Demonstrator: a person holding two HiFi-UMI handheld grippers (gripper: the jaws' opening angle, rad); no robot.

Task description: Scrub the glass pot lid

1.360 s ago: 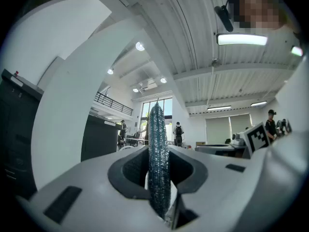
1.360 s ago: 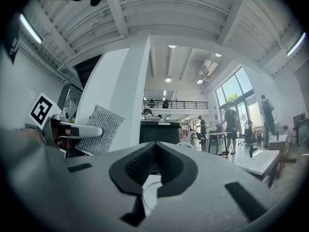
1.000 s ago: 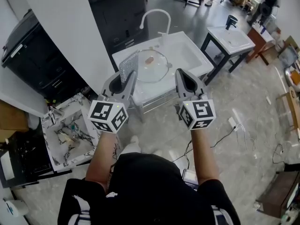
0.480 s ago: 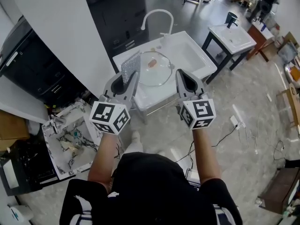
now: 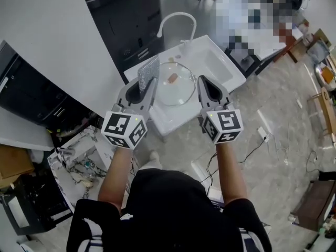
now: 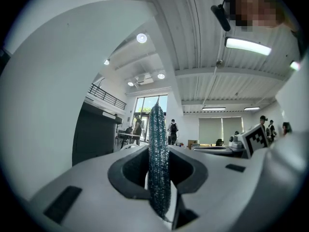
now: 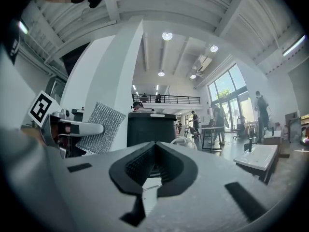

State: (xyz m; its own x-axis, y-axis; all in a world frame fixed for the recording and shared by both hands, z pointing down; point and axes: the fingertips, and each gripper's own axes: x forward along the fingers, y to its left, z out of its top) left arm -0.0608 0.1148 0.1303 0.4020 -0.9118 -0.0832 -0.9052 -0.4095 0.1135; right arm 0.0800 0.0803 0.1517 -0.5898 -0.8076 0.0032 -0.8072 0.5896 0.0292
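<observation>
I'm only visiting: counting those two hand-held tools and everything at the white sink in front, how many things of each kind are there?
Grippers: 2, the left gripper and the right gripper
Scrubbing pad: 1, clamped in the left gripper
Glass pot lid: 1
Sink: 1
Faucet: 1
Total: 6
</observation>
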